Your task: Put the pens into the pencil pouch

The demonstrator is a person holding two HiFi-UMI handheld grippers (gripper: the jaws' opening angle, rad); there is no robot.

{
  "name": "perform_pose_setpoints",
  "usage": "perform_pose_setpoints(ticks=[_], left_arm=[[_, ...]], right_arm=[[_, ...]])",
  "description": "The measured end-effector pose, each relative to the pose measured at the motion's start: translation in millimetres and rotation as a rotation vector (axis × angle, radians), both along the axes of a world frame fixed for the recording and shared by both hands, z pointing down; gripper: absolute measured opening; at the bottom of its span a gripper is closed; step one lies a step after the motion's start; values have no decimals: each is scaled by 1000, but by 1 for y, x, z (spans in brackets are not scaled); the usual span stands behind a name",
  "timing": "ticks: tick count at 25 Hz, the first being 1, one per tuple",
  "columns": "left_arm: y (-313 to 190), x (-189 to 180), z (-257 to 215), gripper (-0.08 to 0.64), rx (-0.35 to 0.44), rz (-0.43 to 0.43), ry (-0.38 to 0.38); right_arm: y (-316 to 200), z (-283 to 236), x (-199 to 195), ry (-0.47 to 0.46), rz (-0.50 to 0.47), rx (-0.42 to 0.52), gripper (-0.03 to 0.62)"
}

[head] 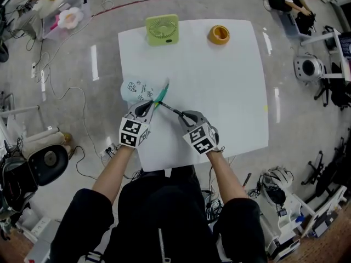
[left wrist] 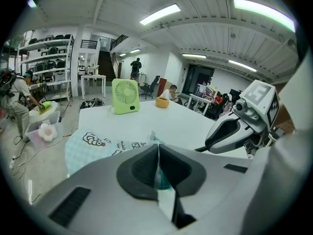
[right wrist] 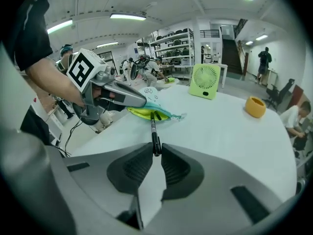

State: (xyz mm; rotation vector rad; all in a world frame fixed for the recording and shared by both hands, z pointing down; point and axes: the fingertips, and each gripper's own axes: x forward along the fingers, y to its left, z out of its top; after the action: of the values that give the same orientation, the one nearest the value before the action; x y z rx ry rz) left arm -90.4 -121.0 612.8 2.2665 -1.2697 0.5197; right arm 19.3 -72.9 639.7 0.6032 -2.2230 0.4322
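A pale blue pencil pouch point(head: 138, 89) with doodles lies at the table's left edge. My left gripper point(head: 149, 108) is shut on its teal rim point(left wrist: 159, 174) and holds the mouth open, so the yellow-green lining point(right wrist: 142, 112) shows. My right gripper point(head: 184, 115) is shut on the back end of a black pen point(right wrist: 155, 136). The pen point(head: 169, 109) slants toward the pouch, and its tip rests at the open mouth just beside the left gripper point(right wrist: 128, 98). The right gripper point(left wrist: 226, 131) shows at the right of the left gripper view.
A green desk fan point(head: 162, 29) and an orange tape roll point(head: 219, 34) stand at the far edge of the white table point(head: 230, 92). Cables, boxes and chairs surround the table on the floor. People are at the back of the room.
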Motion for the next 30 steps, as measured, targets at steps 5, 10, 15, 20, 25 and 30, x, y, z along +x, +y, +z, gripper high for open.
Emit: perform_pose_setpoints(ticks=[5, 10, 15, 20, 25, 30], left_arm=[[-1, 2, -1, 26, 3, 5, 8], [0, 0, 0, 26, -3, 9, 13], [1, 0, 0, 26, -6, 10, 16], [3, 2, 1, 26, -9, 9, 24], [5, 1, 1, 26, -10, 7, 30], [2, -4, 4, 26, -15, 5, 31]], right_arm=[[-5, 7, -16, -14, 3, -9, 64], [-11, 11, -32, -43, 1, -19, 64], [-17, 12, -47, -40, -13, -32, 64], [-17, 17, -58, -51, -24, -44, 64], [-18, 24, -67, -58, -32, -58, 66], [-21, 29, -74, -68, -32, -59, 71]])
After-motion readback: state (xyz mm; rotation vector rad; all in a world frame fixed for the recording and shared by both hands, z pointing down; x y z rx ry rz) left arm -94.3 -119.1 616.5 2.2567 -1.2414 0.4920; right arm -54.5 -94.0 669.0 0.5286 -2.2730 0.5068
